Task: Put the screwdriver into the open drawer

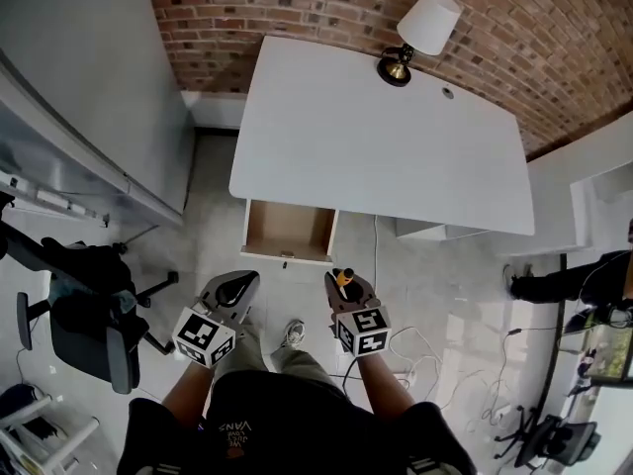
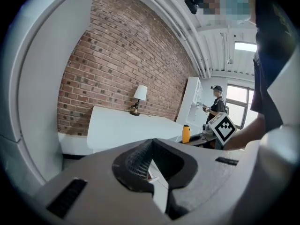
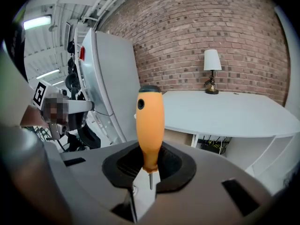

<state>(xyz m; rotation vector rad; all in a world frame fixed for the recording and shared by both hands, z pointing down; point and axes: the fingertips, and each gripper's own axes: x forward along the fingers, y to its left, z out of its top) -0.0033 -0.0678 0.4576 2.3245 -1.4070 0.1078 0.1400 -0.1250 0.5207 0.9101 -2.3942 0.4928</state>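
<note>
Backing onto brick (image 1: 593, 28), the white desk (image 1: 376, 156) bears a lamp (image 1: 420, 33), drawer (image 1: 289, 231) open.

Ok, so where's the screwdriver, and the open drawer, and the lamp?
screwdriver (image 3: 150, 125), right gripper view, on its orange handle.
drawer (image 1: 287, 228), head view, on its bare wooden bottom.
lamp (image 1: 431, 20), head view, on its white shade.

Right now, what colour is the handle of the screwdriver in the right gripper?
Orange handle with a dark end cap; clearest in the right gripper view.

From overhead, the right hand-held gripper (image 1: 342, 276) hides the shaft of the screwdriver (image 1: 345, 287).
</note>
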